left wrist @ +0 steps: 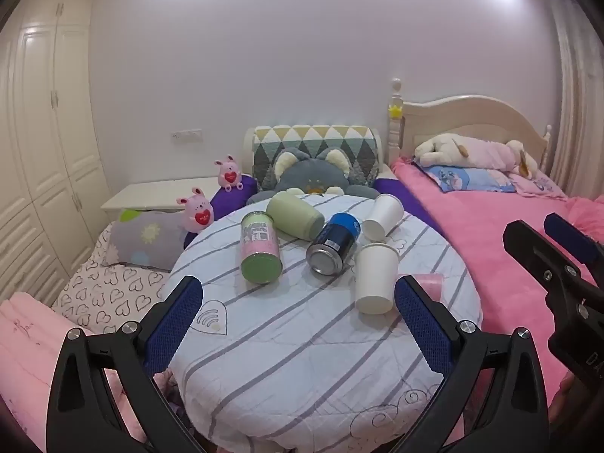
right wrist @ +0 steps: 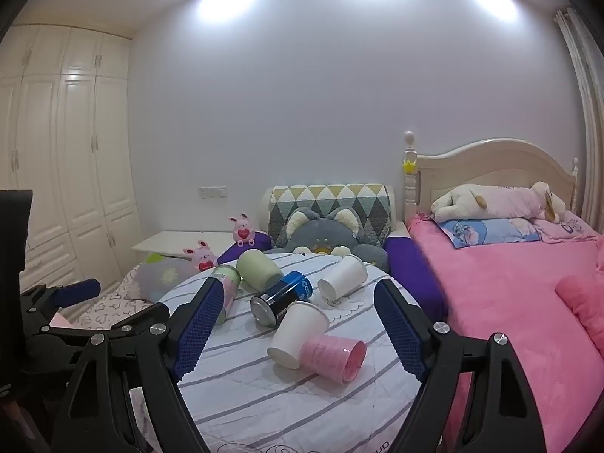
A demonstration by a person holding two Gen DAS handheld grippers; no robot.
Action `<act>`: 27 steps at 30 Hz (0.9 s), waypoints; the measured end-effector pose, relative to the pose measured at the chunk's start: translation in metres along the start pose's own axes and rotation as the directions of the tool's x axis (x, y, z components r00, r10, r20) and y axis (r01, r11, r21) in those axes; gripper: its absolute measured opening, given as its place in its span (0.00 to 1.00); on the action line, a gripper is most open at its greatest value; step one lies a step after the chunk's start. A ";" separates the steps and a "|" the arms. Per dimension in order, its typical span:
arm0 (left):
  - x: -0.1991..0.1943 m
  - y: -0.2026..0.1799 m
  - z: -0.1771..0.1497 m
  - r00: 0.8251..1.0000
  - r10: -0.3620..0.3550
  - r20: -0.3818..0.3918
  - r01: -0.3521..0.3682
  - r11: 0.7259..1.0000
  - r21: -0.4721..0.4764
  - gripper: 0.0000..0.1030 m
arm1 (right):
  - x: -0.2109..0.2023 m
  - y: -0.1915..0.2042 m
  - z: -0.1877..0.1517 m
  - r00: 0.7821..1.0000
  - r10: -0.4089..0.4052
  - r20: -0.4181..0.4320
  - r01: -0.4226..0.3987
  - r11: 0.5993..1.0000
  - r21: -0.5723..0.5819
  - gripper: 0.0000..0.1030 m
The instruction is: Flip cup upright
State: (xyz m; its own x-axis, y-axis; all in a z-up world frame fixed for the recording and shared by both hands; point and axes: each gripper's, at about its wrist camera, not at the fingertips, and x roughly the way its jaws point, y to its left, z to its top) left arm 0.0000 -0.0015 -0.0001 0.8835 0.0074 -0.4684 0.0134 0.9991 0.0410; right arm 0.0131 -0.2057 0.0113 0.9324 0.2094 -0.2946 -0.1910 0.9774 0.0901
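A round table (left wrist: 302,358) in a striped cloth holds several toppled containers. A near white paper cup (left wrist: 373,277) (right wrist: 298,334) lies on its side beside a pink cup (right wrist: 334,356), partly hidden behind my finger in the left wrist view (left wrist: 430,283). A second white cup (left wrist: 383,216) (right wrist: 343,276), a blue can (left wrist: 334,243) (right wrist: 281,298), a green cup (left wrist: 294,215) (right wrist: 258,273) and a pink-green can (left wrist: 260,247) (right wrist: 228,283) lie farther back. My left gripper (left wrist: 298,324) and right gripper (right wrist: 294,324) are open, empty, short of the cups.
A pink bed (right wrist: 509,302) lies to the right with plush toys. A grey cat cushion (left wrist: 311,177) and purple cushions sit behind the table. Pink bunny toys (left wrist: 198,211) and a heart-print mattress (left wrist: 109,290) are at left. White wardrobes (right wrist: 75,151) line the left wall.
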 end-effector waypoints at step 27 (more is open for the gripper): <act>-0.019 0.008 0.009 0.999 -0.004 0.039 0.004 1.000 0.003 1.00 | -0.007 0.001 0.002 0.999 0.040 0.016 -0.041 0.998 0.040 0.81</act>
State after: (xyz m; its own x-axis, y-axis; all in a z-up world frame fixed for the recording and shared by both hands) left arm -0.0123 0.0059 0.0165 0.9009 0.0013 -0.4341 0.0188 0.9989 0.0420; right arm 0.0068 -0.2065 0.0155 0.9287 0.2481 -0.2756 -0.2164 0.9662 0.1404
